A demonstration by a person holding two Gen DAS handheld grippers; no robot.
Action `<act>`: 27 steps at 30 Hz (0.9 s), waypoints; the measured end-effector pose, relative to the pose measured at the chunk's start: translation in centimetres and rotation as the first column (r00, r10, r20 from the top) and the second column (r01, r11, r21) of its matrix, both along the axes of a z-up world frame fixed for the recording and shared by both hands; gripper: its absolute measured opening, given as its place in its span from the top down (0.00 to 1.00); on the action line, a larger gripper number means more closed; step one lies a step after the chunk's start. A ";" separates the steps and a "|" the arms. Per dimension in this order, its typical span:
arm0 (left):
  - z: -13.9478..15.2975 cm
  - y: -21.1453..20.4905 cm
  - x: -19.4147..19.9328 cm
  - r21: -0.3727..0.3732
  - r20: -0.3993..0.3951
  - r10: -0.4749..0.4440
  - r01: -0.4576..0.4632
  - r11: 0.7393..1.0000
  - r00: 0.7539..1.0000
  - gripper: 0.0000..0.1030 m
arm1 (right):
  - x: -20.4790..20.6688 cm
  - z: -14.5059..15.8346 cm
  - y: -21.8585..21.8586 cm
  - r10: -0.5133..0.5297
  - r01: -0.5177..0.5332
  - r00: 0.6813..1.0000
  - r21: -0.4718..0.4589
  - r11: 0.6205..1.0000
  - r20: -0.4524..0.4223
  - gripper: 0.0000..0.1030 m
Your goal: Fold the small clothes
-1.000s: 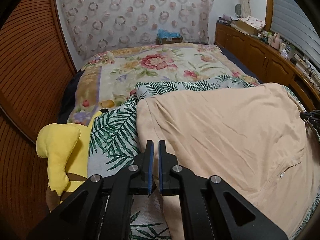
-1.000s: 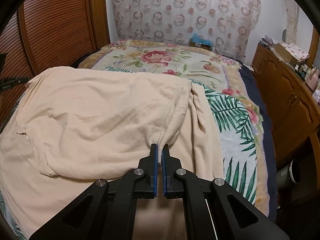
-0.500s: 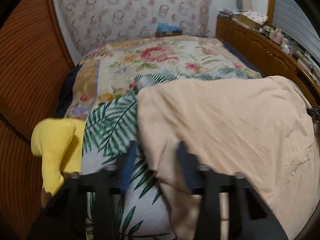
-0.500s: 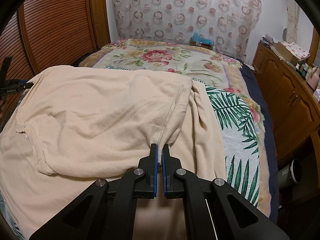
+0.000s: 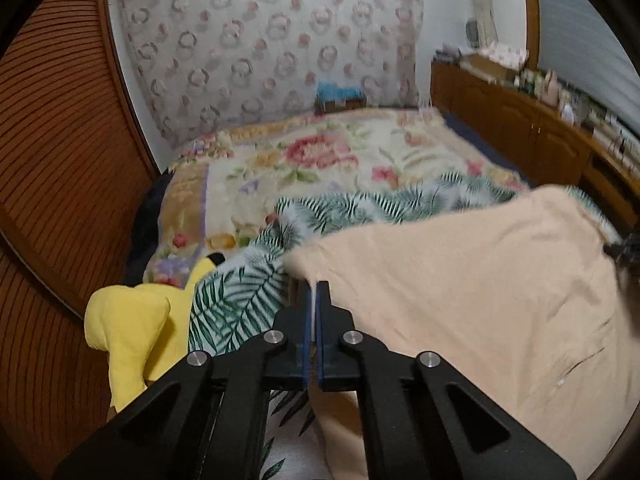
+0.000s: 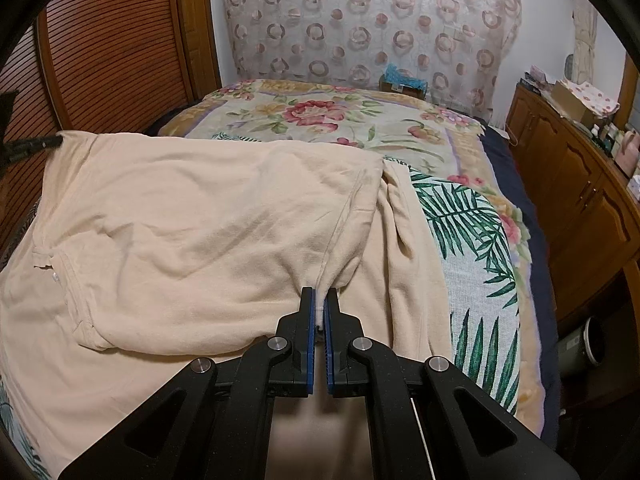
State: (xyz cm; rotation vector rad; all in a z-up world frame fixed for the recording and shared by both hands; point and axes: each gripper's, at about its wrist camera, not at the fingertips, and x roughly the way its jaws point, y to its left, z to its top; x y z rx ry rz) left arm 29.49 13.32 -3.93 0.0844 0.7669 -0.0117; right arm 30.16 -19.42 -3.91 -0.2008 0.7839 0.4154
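Starting at the left edge of the bed (image 5: 188,196), you have a yellow plush toy (image 5: 128,320) lying beside the palm-leaf blanket (image 5: 236,300), clear of the work. Next to it, your left gripper (image 5: 311,292) is the one that has just changed: a moment ago its jaws were spread around the near left edge of the peach shirt (image 5: 460,300), and now they are clamped together on that edge, with the cloth lifted a little off the blanket. That means your second corner is secured, so the fold can begin.

Across the middle of the bed the shirt lies spread over the blanket, its top layer already doubled over, with the collar and a small button toward the left in the right wrist view.

On the right, your right gripper (image 6: 319,296) has not moved; it stays pinched on the shirt's side seam where the cloth bunches into the blue pads. The loose sleeve (image 6: 404,248) trails just beside it, toward the bed's right edge.

With both edges held, you are likely ready to carry them over together; keep the two hands level so the layer lands square.
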 end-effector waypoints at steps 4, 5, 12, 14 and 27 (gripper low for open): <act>0.6 -0.8 -0.5 -0.003 0.004 -0.024 0.024 1.000 1.000 0.98 | -0.5 0.2 0.0 -0.004 0.004 1.000 -0.002 1.000 0.021 0.97; 0.7 -1.1 -0.7 -0.009 0.002 -0.030 0.030 1.000 1.000 0.98 | -0.6 0.3 -0.1 -0.003 0.003 1.000 0.000 1.000 0.028 0.97; 1.9 -2.4 -3.0 -0.060 0.032 -0.052 0.054 0.997 0.998 0.98 | -2.6 2.5 -1.5 -0.025 0.022 0.996 0.037 0.999 0.086 0.97; 2.6 -2.7 -4.2 -0.068 0.050 -0.058 0.061 0.996 0.997 0.98 | -3.6 3.6 -2.1 -0.032 0.026 0.993 0.054 0.998 0.111 0.97; 7.9 -1.7 -12.8 -0.099 0.179 -0.036 0.054 0.994 0.983 0.98 | -13.1 10.0 -5.0 -0.063 0.038 0.955 0.091 0.995 0.290 0.97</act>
